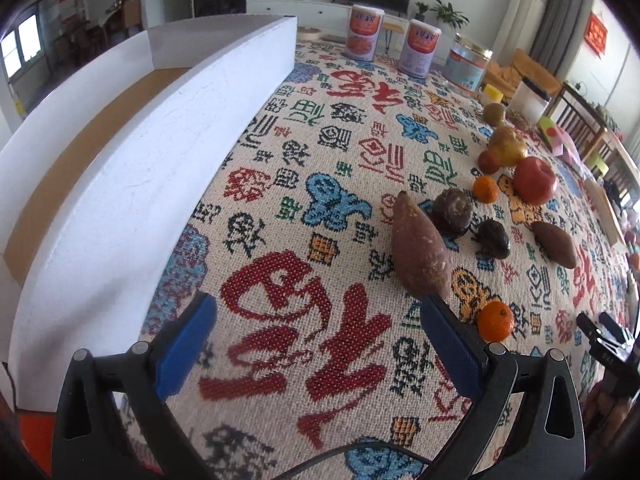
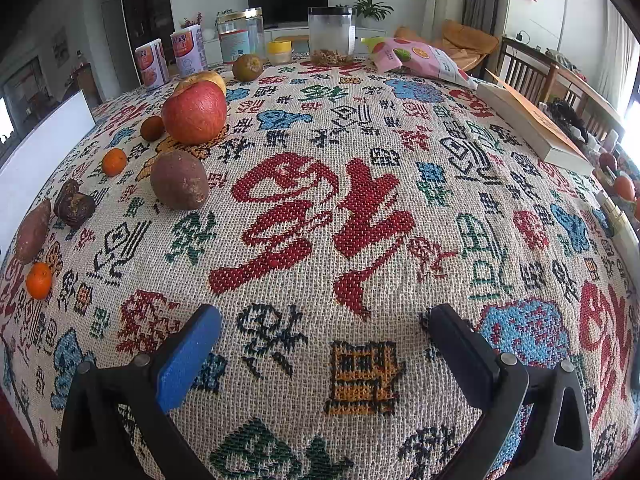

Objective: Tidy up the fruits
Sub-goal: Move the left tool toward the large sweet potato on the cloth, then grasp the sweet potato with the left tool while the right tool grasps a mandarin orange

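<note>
fruit: a loose line of produce sat on the patterned tablecloth (image 2: 360, 208), running toward its far edge — the red apple (image 2: 195, 112), a yellowish pear (image 1: 507, 145) right behind it, two mandarins (image 1: 495, 320) (image 1: 485, 189), and a brownish round fruit (image 2: 247, 67) furthest back.
not fruit, probably: two sweet potatoes (image 1: 418, 246) (image 2: 179, 180) and a couple of dark lumpy things (image 1: 453, 210) were mixed into the same line.
box: a white box (image 1: 132, 184) with a brown floor stood along the cloth's left side, nothing visible in it.
left gripper (image 1: 318, 312): jaws wide apart, holding nothing, hovering over the cloth with its right finger just beside the long sweet potato and the near mandarin.
right gripper (image 2: 322, 322): also spread wide and empty, over bare cloth, well apart from the fruit.
step: looked like the very start, nothing sorted yet.
next move: probably the left claw needed to shift right and straddle one piece, likely the near mandarin, then carry it to the box.
hard to tell: the dark lumps' identity; the box's near end was cut off; the jars (image 2: 331, 36) at the far edge weren't readable.
</note>
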A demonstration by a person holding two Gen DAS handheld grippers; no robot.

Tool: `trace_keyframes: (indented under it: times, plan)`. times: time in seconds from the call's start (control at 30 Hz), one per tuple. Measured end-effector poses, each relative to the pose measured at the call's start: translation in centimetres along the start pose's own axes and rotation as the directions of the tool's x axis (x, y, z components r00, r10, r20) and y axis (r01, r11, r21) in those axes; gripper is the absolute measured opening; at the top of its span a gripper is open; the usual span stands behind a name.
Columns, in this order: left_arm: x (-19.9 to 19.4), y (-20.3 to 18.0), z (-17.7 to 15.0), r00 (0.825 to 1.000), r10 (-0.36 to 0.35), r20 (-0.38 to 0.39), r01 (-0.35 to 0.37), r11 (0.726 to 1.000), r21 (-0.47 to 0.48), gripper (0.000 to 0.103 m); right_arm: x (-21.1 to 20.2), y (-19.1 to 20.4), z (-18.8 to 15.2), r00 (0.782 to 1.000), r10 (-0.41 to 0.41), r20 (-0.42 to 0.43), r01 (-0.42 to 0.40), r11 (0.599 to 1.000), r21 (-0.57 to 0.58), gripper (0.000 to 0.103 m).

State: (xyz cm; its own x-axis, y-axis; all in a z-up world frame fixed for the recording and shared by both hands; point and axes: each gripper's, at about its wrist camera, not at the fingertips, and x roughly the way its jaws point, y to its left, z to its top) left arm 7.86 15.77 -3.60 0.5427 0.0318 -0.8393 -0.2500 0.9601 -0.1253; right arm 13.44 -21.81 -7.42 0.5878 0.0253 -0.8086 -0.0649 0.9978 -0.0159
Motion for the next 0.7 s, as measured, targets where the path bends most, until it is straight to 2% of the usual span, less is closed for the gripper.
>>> trace_keyframes:
  times: [0.17, 0.27, 0.4, 0.5, 0.6, 0.63, 0.67, 0.7]
  plan:
    - [-0.9, -1.9, -1.4, 0.989, -0.123, -0.076, 0.128, 0.99, 0.065, 0.102, 0.0, 0.0, 0.0, 1.0, 0.0, 0.0, 0.0, 1.0, 0.0, 0.103]
    - [-0.9, -3.8, -1.5, 0.981, -0.176, -0.087, 0.183, 0.979, 0.091, 0.102, 0.0, 0.0, 0.0, 1.0, 0.0, 0.0, 0.0, 1.0, 0.0, 0.103]
    - [-0.1, -5.8, 0.5, 0.977, -0.208, -0.048, 0.211, 0.974, 0.077, 0.102, 0.0, 0.0, 0.0, 1.0, 0.0, 0.0, 0.0, 1.0, 0.0, 0.103]
    - [2.1, -6.7, 2.4, 0.976, -0.207, -0.062, 0.21, 0.976, 0.051, 0.101, 0.0, 0.0, 0.0, 1.0, 0.0, 0.0, 0.0, 1.0, 0.0, 0.103]
    - [4.7, -7.7, 3.7, 0.984, -0.155, -0.092, 0.161, 0.985, 0.064, 0.1, 0.0, 0.0, 0.0, 1.0, 0.001, 0.0, -0.001, 1.0, 0.0, 0.103]
    - [5.5, -7.9, 3.9, 0.986, -0.13, -0.1, 0.138, 0.988, 0.071, 0.098, 0.0, 0.0, 0.0, 1.0, 0.0, 0.0, 0.0, 1.0, 0.0, 0.103]
    - [6.1, -7.9, 4.0, 0.988, -0.109, -0.109, 0.117, 0.99, 0.074, 0.089, 0.0, 0.0, 0.0, 1.0, 0.0, 0.0, 0.0, 1.0, 0.0, 0.103]
    - [6.6, -7.7, 4.0, 0.988, -0.1, -0.122, 0.109, 0.992, 0.07, 0.072, 0.0, 0.0, 0.0, 1.0, 0.001, 0.001, -0.001, 1.0, 0.0, 0.103]
